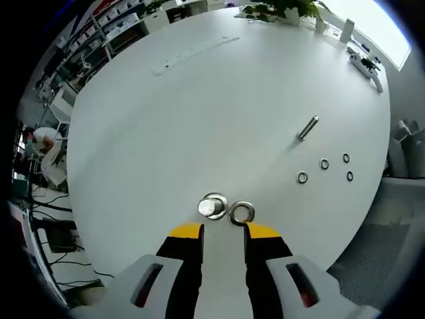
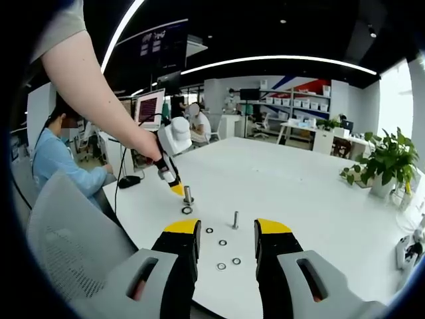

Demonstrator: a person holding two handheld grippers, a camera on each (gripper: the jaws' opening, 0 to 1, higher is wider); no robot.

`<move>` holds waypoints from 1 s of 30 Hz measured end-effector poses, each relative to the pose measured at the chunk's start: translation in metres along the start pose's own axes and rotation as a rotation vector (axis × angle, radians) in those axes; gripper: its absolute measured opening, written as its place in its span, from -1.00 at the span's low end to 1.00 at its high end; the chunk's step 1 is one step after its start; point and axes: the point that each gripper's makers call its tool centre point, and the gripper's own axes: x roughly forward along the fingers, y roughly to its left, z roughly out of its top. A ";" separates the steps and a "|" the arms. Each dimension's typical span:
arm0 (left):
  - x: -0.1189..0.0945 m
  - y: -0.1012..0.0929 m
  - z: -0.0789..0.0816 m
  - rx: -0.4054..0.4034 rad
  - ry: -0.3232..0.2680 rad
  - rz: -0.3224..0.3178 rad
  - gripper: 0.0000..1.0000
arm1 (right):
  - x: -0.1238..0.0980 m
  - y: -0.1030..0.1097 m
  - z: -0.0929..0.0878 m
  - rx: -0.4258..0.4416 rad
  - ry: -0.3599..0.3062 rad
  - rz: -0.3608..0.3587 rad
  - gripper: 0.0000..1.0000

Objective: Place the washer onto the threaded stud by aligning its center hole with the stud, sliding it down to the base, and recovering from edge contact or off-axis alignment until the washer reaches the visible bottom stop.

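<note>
A: Any writing to read?

B: Nothing legible. A dark wall screen in the right gripper view carries white lines too small to make out.

A: Where is the washer?

B: In the left gripper view the large washer (image 1: 241, 212) lies flat on the white table (image 1: 199, 113), touching the upright threaded stud (image 1: 212, 207) on its right, not over it. Both sit just past the left gripper (image 1: 222, 234), whose jaws are spread with nothing between them.

A: And the other side?

B: The right gripper (image 2: 226, 232) also has its jaws apart, empty. Ahead of it stand a second stud (image 2: 235, 220) and 4 small washers (image 2: 222, 242).

A: Room to move?

B: Plenty of bare tabletop beyond the stud. The near table edge runs close under the jaws, and a potted plant (image 2: 385, 163) stands near the far rim.
</note>
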 end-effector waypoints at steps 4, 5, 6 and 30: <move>0.002 0.001 -0.003 -0.033 -0.001 -0.003 -0.55 | 0.000 0.000 -0.001 0.000 0.002 0.003 -0.31; 0.003 0.001 -0.004 -0.043 0.000 -0.004 -0.54 | 0.000 0.000 -0.001 0.001 0.003 0.003 -0.31; 0.004 0.000 -0.005 -0.067 0.000 -0.010 -0.54 | 0.000 0.000 -0.001 0.000 0.003 0.004 -0.31; 0.028 -0.014 -0.010 -0.345 -0.018 -0.020 -0.47 | 0.000 0.000 -0.001 0.001 0.006 0.001 -0.31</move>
